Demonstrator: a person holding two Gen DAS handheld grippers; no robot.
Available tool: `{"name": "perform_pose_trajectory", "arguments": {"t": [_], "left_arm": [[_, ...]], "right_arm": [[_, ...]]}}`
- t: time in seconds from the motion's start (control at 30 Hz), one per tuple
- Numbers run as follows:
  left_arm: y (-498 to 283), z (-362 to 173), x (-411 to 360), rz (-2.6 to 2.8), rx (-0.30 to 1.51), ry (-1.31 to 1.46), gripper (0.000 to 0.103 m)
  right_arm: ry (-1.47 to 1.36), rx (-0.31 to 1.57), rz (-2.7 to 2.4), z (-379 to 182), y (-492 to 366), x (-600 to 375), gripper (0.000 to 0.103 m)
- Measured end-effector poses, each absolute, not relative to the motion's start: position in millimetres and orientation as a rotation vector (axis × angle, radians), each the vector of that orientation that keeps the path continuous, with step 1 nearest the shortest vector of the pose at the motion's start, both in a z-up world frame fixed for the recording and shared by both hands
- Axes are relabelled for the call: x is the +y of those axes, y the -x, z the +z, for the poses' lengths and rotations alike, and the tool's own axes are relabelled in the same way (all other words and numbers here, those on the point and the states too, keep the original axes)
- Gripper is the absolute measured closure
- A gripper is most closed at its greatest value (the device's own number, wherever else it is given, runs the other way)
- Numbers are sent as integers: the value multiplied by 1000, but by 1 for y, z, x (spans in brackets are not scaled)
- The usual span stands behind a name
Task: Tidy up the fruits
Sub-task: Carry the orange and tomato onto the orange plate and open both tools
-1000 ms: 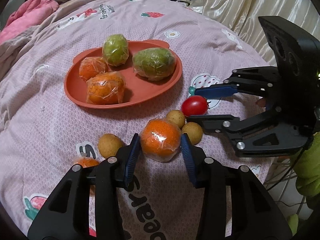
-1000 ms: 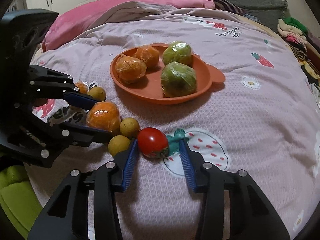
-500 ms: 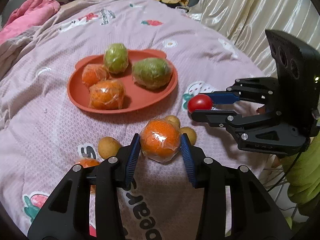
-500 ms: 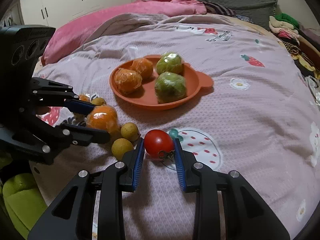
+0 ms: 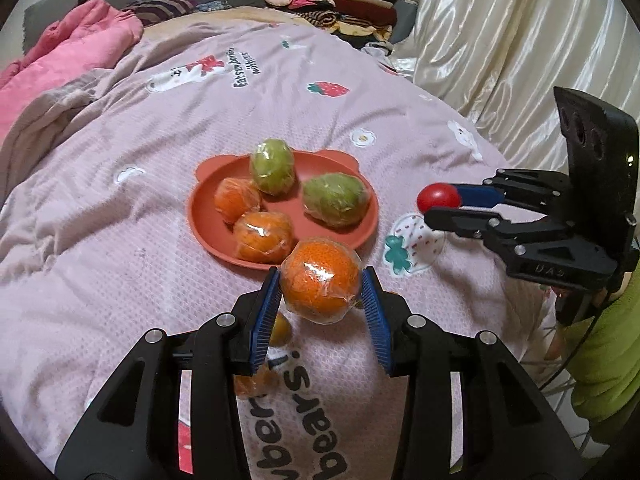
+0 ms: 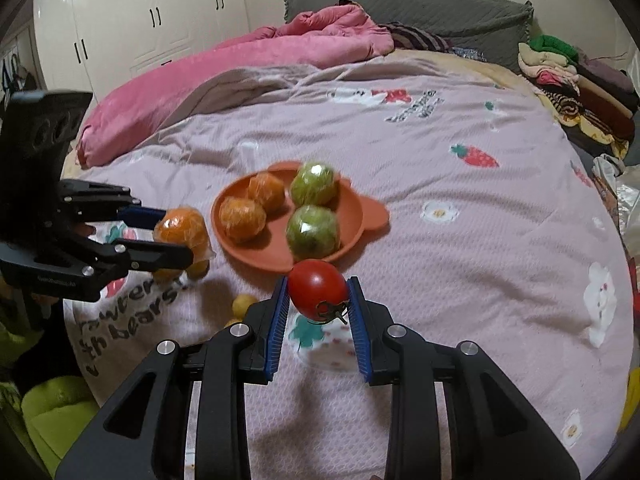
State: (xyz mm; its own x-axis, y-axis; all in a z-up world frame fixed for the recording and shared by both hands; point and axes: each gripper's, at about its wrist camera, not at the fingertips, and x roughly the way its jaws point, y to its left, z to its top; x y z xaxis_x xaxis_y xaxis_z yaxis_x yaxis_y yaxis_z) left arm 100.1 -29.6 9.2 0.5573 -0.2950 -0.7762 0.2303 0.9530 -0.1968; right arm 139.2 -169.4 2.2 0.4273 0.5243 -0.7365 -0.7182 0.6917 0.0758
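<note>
My left gripper (image 5: 320, 280) is shut on a plastic-wrapped orange (image 5: 320, 278), held in the air just short of the orange plate (image 5: 200, 216). My right gripper (image 6: 318, 292) is shut on a red tomato (image 6: 318, 288), also lifted, near the plate's (image 6: 356, 216) front rim. The plate carries two wrapped oranges (image 5: 262, 236) and two wrapped green fruits (image 5: 334, 198). In the left wrist view the right gripper (image 5: 444, 204) with the tomato (image 5: 438, 197) hangs to the right of the plate. In the right wrist view the left gripper (image 6: 176, 232) and its orange (image 6: 182, 228) are to the left.
Small yellow-brown fruits (image 6: 244, 304) and another wrapped orange (image 5: 256, 384) lie on the pink bedspread (image 5: 120, 260) under the grippers. A pink quilt (image 6: 240, 68) and stacked clothes (image 6: 576, 80) sit at the far side. A cream curtain (image 5: 520, 40) hangs beyond the bed's right edge.
The right gripper closed on the tomato. Both grippers rose off the bedspread with their fruits and now sit closer to the plate; the small fruits stayed on the cloth.
</note>
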Motion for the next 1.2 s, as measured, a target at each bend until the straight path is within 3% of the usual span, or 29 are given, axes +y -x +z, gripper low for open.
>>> {"name": "perform_pose_trajectory", "arguments": {"t": [0.53,1.2], "left_arm": [[-136,14,12,-200,936,106,70],[-167,-6,13,-206,1006,53,70]], "right_arm": [[246,791,771,19,-175,-151,75],[255,813,772,12,-197,-119,75]]}}
